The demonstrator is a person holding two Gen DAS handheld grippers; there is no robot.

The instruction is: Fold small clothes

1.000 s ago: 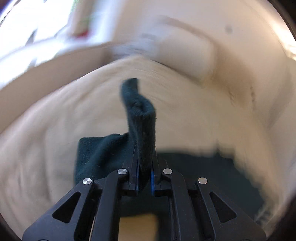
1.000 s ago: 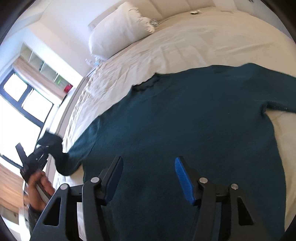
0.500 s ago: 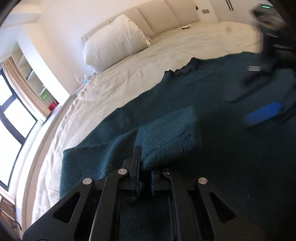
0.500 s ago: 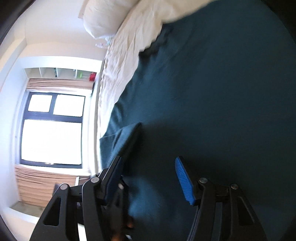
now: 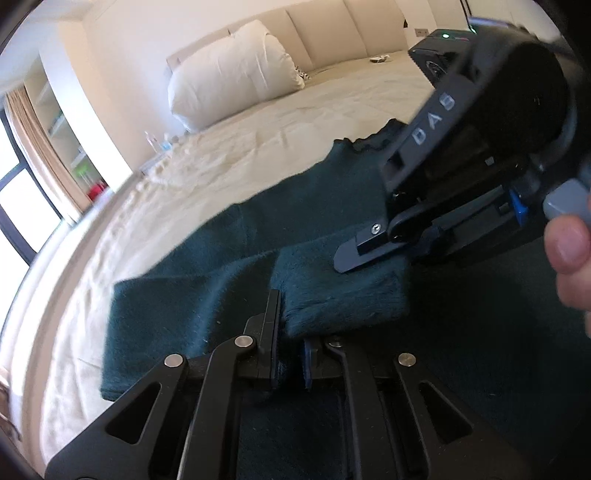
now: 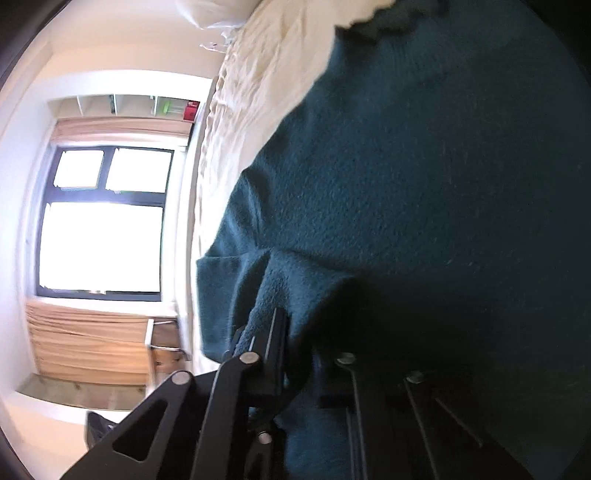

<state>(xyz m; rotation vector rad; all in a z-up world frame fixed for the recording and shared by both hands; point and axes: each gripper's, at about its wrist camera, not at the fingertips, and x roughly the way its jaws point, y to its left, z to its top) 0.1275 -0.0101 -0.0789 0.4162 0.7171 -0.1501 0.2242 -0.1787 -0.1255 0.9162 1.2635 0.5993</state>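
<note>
A dark teal sweater (image 5: 332, 192) lies flat on the cream bed (image 5: 295, 122). Its left sleeve is folded inward over the body. My left gripper (image 5: 291, 350) is shut on the sleeve cuff (image 5: 343, 295) and holds it low over the sweater body. My right gripper (image 6: 299, 354) has come in from the right and is shut on the same cuff (image 6: 280, 295); its finger (image 5: 373, 243) shows lying on the cuff in the left wrist view. The sweater's neckline (image 6: 384, 22) shows at the top.
A white pillow (image 5: 236, 74) leans on the padded headboard (image 5: 332, 33). A window (image 6: 99, 221) and shelves (image 6: 125, 105) are left of the bed. A person's thumb (image 5: 569, 240) shows at the right edge.
My left gripper carried the sleeve cuff from the bed's side over onto the sweater body. My right gripper swung down and closed on the same cuff.
</note>
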